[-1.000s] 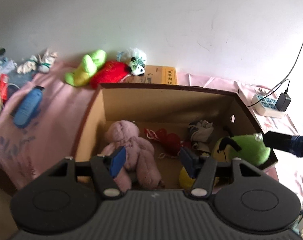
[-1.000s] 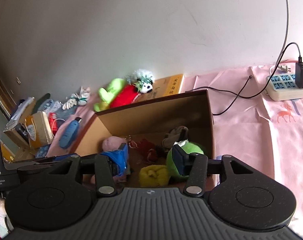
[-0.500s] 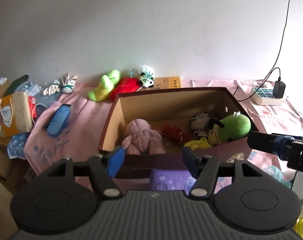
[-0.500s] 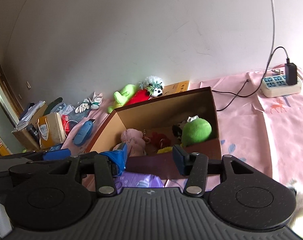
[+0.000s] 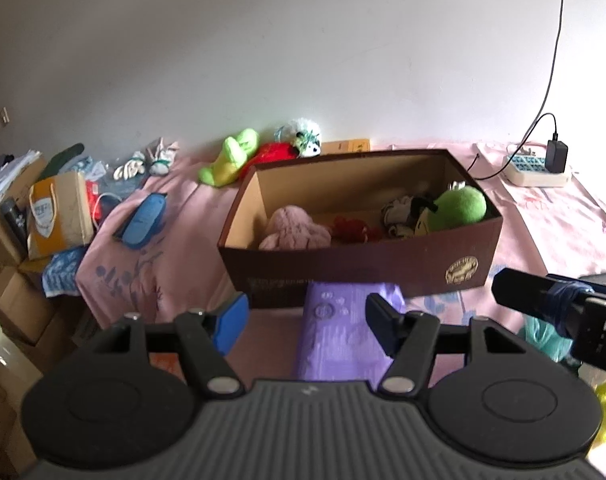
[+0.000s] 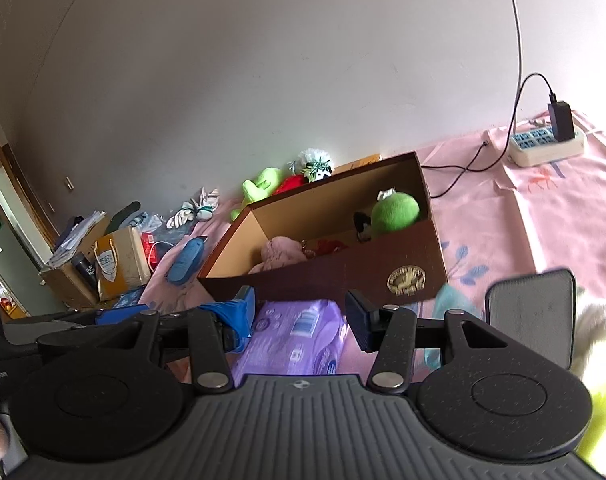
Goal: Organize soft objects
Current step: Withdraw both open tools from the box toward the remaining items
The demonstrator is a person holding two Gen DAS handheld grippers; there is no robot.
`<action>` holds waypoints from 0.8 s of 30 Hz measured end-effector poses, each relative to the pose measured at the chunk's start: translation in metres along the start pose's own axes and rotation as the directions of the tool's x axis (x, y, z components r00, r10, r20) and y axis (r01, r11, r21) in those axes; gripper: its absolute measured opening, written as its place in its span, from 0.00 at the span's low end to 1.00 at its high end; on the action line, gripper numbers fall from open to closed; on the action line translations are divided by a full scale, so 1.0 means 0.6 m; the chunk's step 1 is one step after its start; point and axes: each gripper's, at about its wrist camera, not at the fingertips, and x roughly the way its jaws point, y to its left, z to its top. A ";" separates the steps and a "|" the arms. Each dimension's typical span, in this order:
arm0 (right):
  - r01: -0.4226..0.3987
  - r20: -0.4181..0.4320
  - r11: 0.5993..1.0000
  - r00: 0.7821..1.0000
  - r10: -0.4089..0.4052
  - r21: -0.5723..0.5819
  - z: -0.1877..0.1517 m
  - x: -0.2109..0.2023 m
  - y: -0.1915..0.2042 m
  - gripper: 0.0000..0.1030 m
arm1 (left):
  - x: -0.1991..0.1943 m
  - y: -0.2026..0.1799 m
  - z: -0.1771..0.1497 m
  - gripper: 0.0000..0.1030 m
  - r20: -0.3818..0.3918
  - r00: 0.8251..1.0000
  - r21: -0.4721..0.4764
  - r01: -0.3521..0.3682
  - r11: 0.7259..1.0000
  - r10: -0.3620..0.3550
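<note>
Setting: bed w/ pink sheet (image 5: pixel 551 224), white wall behind, clutter on the left.
Box: brown cardboard box (image 5: pixel 363 264) sits on the sheet, top open, gold emblem on the near wall.
In box: pink plush (image 5: pixel 295 228) at left end, small red toy (image 5: pixel 353 229) mid, grey-white plush (image 5: pixel 399 214) beside a green round plush (image 5: pixel 461 204) at right end.
Outside box: lime green plush (image 5: pixel 229 156), red plush (image 5: pixel 275 150) & white fuzzy-headed toy (image 5: pixel 305 138) lie by the wall, behind the box's far left corner.
Left gripper (image 5: pixel 305 320): jaws apart, nothing between them; hovers over a purple wipes pack (image 5: pixel 339 332) just in front of the box.
Right gripper (image 6: pixel 299 316): jaws apart, empty, also above the pack, near side of box.
Other: blue case (image 5: pixel 143 220) left of box; power strip (image 5: pixel 537 168) w/ black charger far right.
</note>
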 end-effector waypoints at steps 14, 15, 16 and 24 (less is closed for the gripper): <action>0.007 -0.023 1.000 1.000 -0.007 -0.004 -0.046 -0.031 -0.004 0.34 | -0.011 0.001 -0.059 0.63 -0.073 0.997 -0.018 -0.018 1.000 0.017; 0.006 -0.024 1.000 1.000 -0.006 -0.003 -0.048 -0.032 -0.005 0.34 | -0.011 0.001 -0.062 0.63 -0.078 0.997 -0.018 -0.018 1.000 0.017; 0.008 -0.027 1.000 1.000 -0.008 -0.004 -0.052 -0.033 -0.005 0.34 | -0.011 0.000 -0.064 0.63 -0.080 0.997 -0.016 -0.021 1.000 0.019; 0.023 -0.038 0.999 0.999 -0.024 -0.032 -0.069 -0.038 -0.006 0.34 | -0.006 -0.002 -0.081 0.64 -0.110 0.994 -0.013 -0.015 1.000 0.014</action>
